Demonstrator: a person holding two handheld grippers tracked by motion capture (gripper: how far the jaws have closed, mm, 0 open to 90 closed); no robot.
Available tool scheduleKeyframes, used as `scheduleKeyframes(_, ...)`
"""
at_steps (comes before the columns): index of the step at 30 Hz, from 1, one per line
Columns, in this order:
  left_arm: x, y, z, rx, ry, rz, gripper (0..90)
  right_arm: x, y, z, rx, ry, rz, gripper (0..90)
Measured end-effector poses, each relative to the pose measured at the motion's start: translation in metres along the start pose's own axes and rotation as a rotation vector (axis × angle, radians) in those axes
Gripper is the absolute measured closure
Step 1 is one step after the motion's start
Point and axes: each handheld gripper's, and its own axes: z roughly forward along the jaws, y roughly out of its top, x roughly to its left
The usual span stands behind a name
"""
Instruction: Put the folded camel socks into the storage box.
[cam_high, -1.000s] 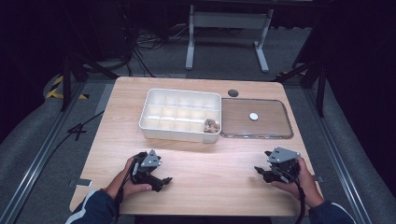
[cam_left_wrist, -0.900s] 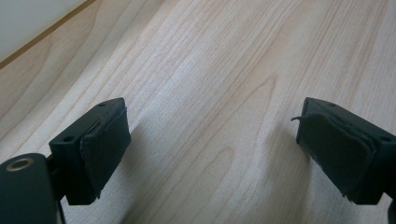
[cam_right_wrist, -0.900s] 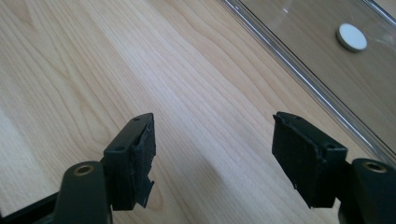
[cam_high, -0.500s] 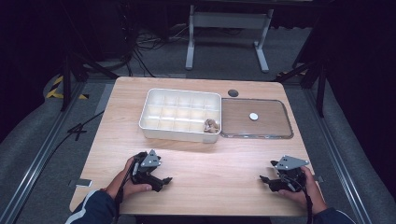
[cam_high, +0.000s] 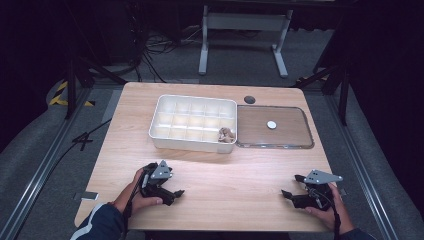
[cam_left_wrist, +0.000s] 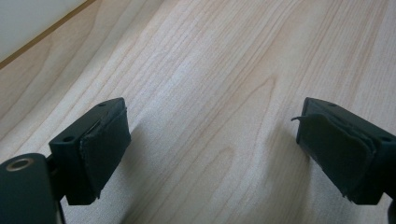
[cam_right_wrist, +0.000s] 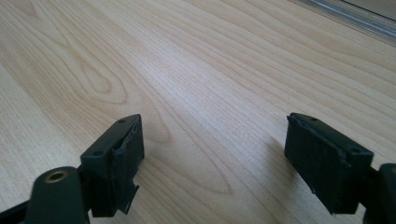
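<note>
While your hands rest near the table's (cam_high: 210, 177) front edge, your left gripper (cam_high: 172, 192) is spread with nothing between its pads, and your right gripper (cam_high: 291, 193) has just been opening, also bare. Well beyond both, the compartment tray (cam_high: 193, 123) holds small tan pieces (cam_high: 226, 135) in its front right cell.

No readable text or labels appear anywhere.

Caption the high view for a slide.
Both open grippers, left and right, rest near the table's front edge, before the white tray.
</note>
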Motion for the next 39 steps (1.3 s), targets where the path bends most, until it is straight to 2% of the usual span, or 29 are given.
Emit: scheduleKeyframes(39,0.0002,0.001,0.0008,0.005,0.003,0.003,8.9,-0.0015,0.0002,0.0004,0.0,-0.008,0.008,19.3)
